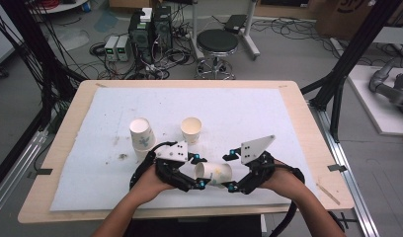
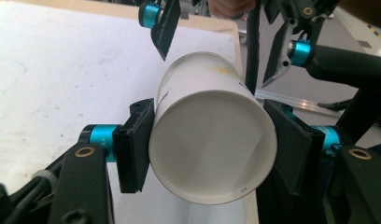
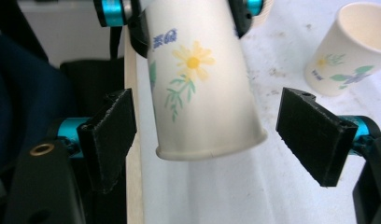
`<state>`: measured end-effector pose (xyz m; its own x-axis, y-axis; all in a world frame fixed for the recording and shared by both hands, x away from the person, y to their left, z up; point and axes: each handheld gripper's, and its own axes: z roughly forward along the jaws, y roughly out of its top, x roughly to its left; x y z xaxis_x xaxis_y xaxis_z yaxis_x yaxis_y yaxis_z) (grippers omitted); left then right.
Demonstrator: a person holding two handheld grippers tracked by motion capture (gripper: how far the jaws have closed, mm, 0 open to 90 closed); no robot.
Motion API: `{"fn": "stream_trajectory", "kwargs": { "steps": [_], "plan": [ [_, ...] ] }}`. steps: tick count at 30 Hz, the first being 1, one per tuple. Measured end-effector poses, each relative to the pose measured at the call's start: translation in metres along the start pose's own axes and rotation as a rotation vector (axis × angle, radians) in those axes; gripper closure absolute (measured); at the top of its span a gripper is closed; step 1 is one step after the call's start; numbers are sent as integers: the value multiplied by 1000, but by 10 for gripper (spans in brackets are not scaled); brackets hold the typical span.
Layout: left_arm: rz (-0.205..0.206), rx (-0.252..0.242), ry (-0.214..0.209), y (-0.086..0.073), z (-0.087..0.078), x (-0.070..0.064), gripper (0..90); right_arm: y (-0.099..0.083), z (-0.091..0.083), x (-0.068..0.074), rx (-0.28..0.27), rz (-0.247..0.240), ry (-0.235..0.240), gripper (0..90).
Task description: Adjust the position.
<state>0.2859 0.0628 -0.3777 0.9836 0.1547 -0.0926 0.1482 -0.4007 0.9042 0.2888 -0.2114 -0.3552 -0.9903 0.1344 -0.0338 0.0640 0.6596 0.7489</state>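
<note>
Over on the left of the white-covered tabletop (image 1: 288, 113) stands a stack of paper cups (image 1: 141, 134), rims up; a little to its right, a single cup (image 1: 191, 129) stands on its own, open mouth up and cream inside. Nearer the person, the left tongs (image 1: 202, 173) pinch the held cup (image 1: 214, 174) by its sides, a black pad pressed flat against each flank near its base; it lies sideways above the cloth at the near edge, between the two hands. It is white paper with a rolled rim, printed with a yellow daisy (image 3: 194, 60) on green stems and some blue lettering (too small to read). On the right, the right tongs (image 1: 231, 171) are spread wide, their pads flanking the cup's rim end without touching it.
</note>
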Motion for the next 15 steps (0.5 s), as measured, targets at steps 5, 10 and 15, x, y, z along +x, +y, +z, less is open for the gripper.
{"fn": "stream_trajectory", "kwargs": {
  "steps": [5, 10, 15],
  "plan": [
    [0, -44, 7, -2, -3, -1, 370, -11, -10, 1, -120, 40, 1, 208],
    [-4, -92, 7, -5, -5, -2, 371, -21, -15, 5, -216, 47, -20, 204],
    [-1, -146, -3, -7, -6, -6, 371, -31, -17, 7, -306, 66, -43, 205]
  ]
}}
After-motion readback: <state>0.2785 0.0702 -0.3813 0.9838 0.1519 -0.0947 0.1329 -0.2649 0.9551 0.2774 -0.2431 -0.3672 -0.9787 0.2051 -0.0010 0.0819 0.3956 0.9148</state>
